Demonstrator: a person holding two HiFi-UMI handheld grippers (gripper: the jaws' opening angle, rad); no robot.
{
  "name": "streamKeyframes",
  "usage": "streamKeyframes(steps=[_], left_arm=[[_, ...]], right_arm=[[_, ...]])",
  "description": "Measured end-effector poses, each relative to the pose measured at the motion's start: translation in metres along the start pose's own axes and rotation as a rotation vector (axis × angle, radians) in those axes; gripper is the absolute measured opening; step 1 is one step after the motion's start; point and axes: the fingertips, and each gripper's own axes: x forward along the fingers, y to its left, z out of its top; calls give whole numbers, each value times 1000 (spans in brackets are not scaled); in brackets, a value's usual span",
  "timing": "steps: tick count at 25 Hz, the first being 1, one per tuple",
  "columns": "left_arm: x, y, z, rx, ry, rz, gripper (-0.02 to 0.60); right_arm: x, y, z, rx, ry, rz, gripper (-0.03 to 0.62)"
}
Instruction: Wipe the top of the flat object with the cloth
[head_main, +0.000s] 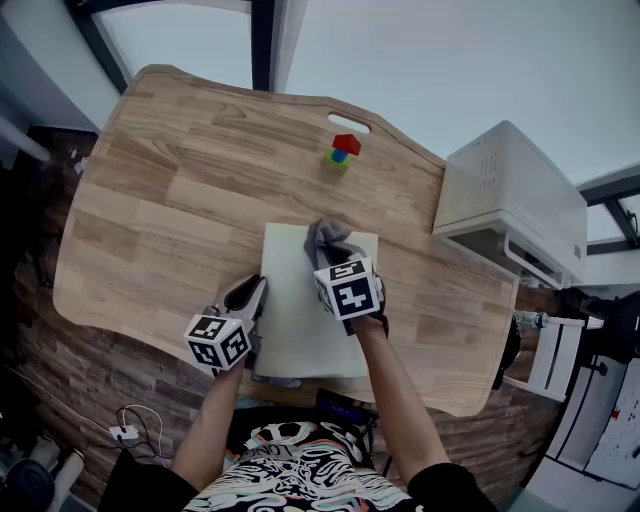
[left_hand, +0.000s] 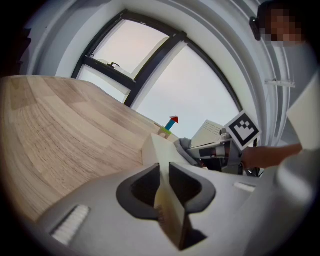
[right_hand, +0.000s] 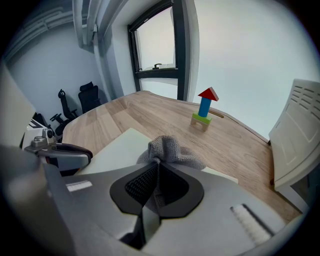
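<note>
A flat cream board (head_main: 300, 310) lies on the wooden table (head_main: 170, 210) in front of me. My left gripper (head_main: 250, 300) is shut on the board's left edge (left_hand: 167, 200), which stands between its jaws. A grey knitted cloth (head_main: 328, 240) rests on the board's far right part. My right gripper (head_main: 335, 262) is shut on the cloth (right_hand: 167, 147), which bunches out past the jaws. In the right gripper view the board (right_hand: 120, 147) spreads to the left under the cloth, and the left gripper (right_hand: 62, 152) shows at the left edge.
A small stack of coloured blocks with a red top (head_main: 343, 151) stands further back on the table. A white box-shaped appliance (head_main: 510, 200) sits at the table's right edge. A window frame (left_hand: 145, 65) lies beyond the table's far side.
</note>
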Motion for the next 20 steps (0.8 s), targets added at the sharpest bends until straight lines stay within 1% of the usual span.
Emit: streamKeyframes(steps=[20], left_arm=[[0, 1, 1, -5, -1, 0, 117]], right_arm=[[16, 34, 11, -40, -9, 81, 11]])
